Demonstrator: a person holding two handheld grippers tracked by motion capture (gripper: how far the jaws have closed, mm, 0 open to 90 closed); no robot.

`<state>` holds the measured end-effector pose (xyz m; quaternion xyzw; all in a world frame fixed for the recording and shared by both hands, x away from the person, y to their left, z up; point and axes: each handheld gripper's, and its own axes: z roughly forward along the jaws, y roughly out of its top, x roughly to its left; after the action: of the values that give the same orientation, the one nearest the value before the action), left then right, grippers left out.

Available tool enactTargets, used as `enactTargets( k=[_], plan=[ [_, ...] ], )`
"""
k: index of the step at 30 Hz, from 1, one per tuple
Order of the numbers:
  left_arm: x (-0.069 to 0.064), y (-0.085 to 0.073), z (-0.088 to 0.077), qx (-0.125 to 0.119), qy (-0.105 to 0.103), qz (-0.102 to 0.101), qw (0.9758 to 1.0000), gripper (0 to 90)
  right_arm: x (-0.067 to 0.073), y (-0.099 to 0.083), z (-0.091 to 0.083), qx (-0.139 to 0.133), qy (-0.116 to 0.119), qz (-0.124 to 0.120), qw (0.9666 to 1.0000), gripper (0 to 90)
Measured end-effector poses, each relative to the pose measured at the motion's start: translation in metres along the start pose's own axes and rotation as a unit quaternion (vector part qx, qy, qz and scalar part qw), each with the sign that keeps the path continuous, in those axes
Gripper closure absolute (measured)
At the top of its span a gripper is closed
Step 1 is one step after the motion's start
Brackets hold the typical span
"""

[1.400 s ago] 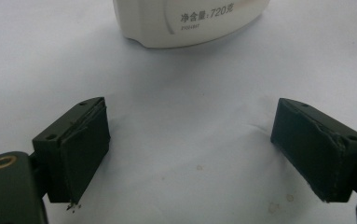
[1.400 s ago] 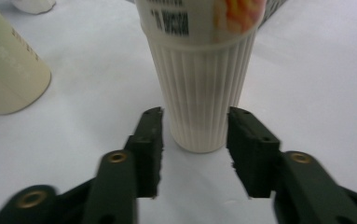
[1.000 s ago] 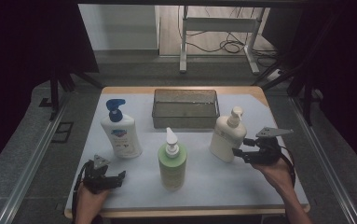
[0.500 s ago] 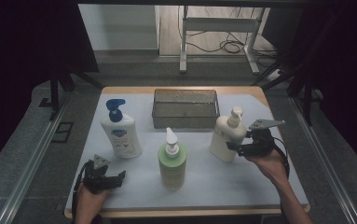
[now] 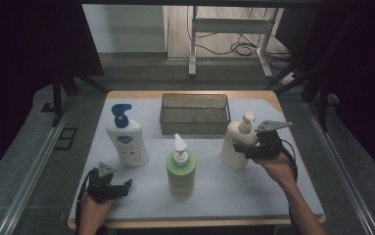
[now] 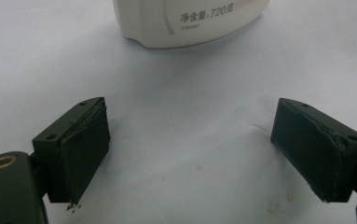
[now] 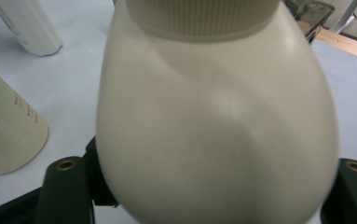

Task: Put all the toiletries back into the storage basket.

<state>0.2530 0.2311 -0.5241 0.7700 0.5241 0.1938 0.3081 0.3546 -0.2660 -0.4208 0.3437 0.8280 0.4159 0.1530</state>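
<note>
Your right gripper is at the cream pump bottle, which stands upright on the right part of the white mat, in front of the right end of the grey wire basket. In the right gripper view the bottle's rounded body sits between the two black jaws, one on each flank; the jaws have just been closing in, but the pads are hidden behind the bottle, so you cannot tell whether they press on it yet. The bottle looks tilted in the high view, its pump head leaning toward the basket. Your left gripper rests low at the near left corner of the mat, its jaws spread wide with nothing but bare mat between them; the left gripper view looks along them to the base of the white bottle with the blue pump, which stands just beyond. The green bottle stands upright in the middle of the mat, between your two hands, apart from both grippers
</note>
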Motion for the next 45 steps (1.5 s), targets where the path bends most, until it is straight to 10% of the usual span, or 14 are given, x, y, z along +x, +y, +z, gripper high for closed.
enactTargets(
  k=[29,45],
  plan=[
    [0.0,0.0,0.0,-0.002,0.0,-0.002,1.0,11.6,0.008,0.008,-0.005,0.003,-0.028,-0.007,0.9996,38.6],
    [0.0,0.0,0.0,-0.002,0.0,-0.002,1.0,11.6,0.019,0.043,-0.013,-0.004,-0.023,-0.011,0.9997,38.7]
  ],
)
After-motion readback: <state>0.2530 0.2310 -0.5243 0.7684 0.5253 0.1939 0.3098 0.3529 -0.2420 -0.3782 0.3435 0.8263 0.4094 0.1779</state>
